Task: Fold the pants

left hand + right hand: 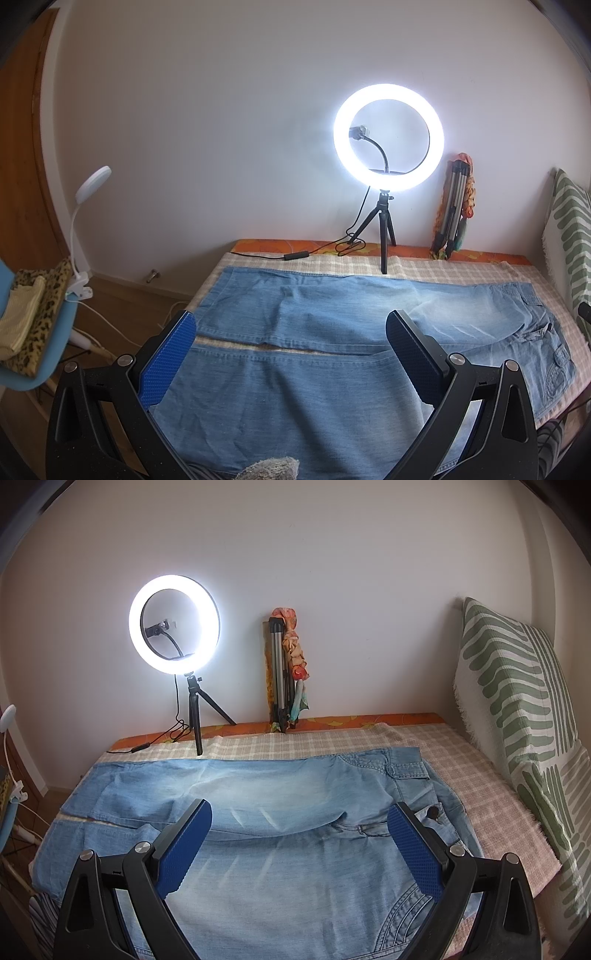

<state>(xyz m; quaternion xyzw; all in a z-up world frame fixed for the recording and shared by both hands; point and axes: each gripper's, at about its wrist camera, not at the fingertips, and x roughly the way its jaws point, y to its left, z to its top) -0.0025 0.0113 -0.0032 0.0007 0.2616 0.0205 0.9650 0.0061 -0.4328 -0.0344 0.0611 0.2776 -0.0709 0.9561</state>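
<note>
Light blue denim pants (332, 314) lie spread flat across the checked bedspread (461, 273), legs to the left, waist to the right. The two legs lie side by side with a narrow gap between them. My left gripper (290, 325) is open and empty, held above the legs. The pants also show in the right wrist view (277, 794), with the waist button (432, 813) at the right. My right gripper (299, 816) is open and empty, held above the seat and waist area.
A lit ring light on a small tripod (388, 136) stands at the bed's far edge with its cable. A folded tripod (279, 672) leans on the wall. A striped pillow (517, 709) stands at right. A blue chair with clothes (33, 325) and a clip lamp (92, 184) stand left.
</note>
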